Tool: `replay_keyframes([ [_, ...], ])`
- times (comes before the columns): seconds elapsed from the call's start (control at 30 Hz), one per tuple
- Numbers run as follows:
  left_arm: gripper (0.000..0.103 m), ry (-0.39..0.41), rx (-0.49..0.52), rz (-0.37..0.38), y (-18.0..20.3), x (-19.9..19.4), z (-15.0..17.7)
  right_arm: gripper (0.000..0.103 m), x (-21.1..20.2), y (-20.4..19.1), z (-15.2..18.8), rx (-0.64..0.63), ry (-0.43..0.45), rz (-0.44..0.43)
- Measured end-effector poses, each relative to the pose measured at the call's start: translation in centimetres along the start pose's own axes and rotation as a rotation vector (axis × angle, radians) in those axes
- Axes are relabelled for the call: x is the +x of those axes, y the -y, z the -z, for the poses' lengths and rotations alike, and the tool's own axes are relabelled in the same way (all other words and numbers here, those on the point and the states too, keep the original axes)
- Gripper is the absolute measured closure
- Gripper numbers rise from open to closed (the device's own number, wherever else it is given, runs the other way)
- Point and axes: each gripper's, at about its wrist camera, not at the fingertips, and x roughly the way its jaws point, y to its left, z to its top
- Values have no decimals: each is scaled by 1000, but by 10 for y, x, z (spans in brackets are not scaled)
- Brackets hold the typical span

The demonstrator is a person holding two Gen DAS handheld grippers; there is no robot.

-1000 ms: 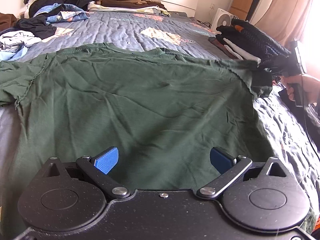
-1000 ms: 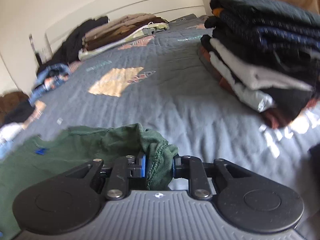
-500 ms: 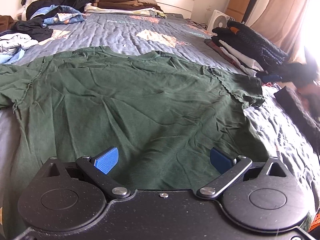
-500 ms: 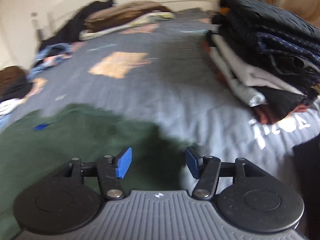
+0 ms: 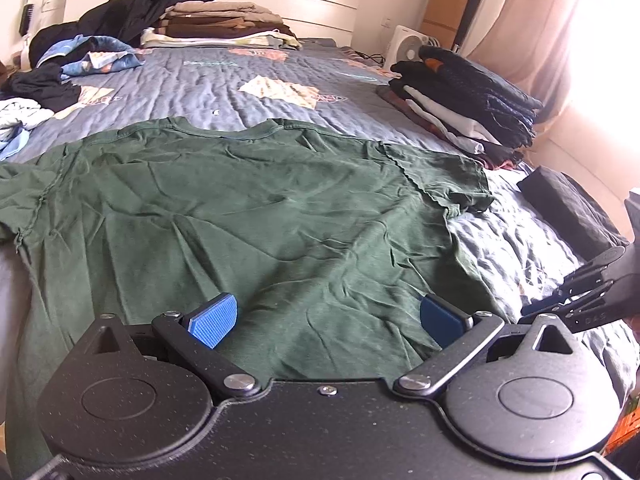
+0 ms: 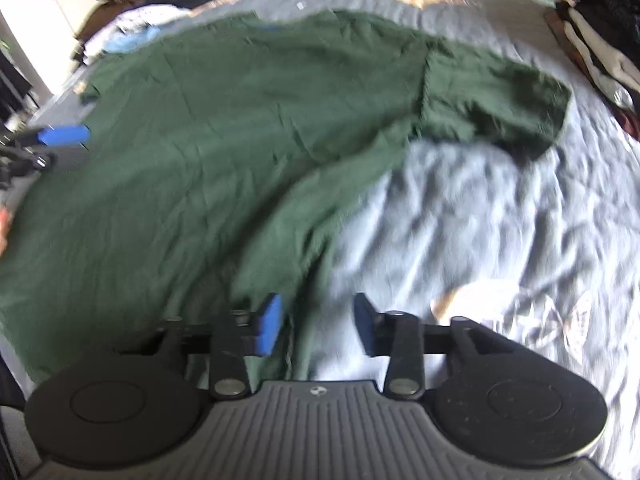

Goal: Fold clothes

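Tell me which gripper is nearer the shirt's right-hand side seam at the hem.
Right. The right gripper hovers directly over that edge of the green shirt, fingers closing around nothing. The left gripper sits mid-hem, open.

A dark green T-shirt (image 5: 256, 216) lay spread flat and wrinkled on the bed (image 5: 208, 80), unfolded, its neckline toward the headboard, hem at the near edge, both short sleeves spread out toward the side edges.

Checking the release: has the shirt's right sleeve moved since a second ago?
Yes. The sleeve has dropped flat onto the bed, away from the folded stack.
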Motion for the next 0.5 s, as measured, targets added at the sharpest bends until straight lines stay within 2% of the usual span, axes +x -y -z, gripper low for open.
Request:
replay_keyframes([
  [0.03, 4, 2, -2, 1, 0, 0, 0, 97, 2, -3, 3, -13, -12, 6],
  [0.23, 4, 6, -15, 9, -1, -1, -1, 97, 0, -17, 12, -53, -4, -1],
  [0.5, 4, 6, -12, 13, 0, -2, -1, 93, 16, -31, 16, -120, -65, 47],
])
